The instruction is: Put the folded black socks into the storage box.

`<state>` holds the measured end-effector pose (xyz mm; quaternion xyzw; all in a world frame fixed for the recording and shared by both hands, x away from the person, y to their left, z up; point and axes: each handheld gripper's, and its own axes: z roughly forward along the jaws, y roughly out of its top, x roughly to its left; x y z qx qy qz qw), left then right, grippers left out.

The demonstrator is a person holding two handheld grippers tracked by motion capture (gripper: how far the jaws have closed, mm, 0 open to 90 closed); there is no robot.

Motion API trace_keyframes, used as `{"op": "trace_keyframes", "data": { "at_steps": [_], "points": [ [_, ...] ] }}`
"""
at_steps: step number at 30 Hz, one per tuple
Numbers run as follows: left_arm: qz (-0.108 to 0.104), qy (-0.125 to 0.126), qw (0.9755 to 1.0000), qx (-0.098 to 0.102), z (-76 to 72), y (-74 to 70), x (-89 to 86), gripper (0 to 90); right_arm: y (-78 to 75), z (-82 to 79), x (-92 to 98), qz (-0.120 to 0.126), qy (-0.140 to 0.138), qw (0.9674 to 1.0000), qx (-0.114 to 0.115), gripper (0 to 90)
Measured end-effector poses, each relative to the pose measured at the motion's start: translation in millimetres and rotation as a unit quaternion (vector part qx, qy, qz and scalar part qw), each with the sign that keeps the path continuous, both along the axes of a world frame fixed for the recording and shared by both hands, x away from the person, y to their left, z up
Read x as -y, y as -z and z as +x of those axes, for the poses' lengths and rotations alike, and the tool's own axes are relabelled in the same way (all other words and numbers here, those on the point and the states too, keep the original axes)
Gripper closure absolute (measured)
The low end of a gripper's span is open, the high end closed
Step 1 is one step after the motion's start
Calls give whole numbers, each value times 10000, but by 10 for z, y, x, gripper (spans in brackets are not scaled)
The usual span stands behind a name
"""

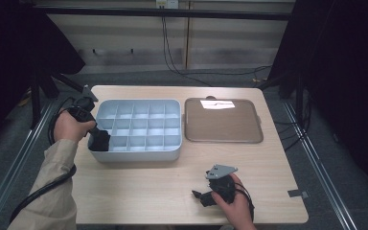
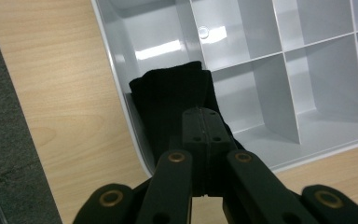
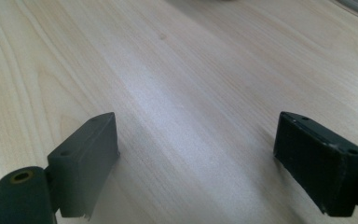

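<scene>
A pale wooden table is set on grey floor between dark curtains. A black cloth is clamped in the left gripper inside the grey divided box's near-left corner compartment. The right gripper is held wide apart over bare wood.

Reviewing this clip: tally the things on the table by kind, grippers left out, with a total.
Grey compartment organiser: 1
Brown tray: 1
Black folded cloth, clamped in the left gripper: 1
Total: 3
</scene>
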<state>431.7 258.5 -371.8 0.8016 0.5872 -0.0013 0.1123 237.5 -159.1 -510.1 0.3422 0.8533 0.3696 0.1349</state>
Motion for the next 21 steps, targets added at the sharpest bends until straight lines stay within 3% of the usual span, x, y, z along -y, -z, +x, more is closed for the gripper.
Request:
{"op": "trace_keyframes", "data": {
  "at_steps": [21],
  "points": [
    [29,-35,10000,-80,16,193,21,900,1,-4,-3,23,11,10000,-29,132]
  ]
}}
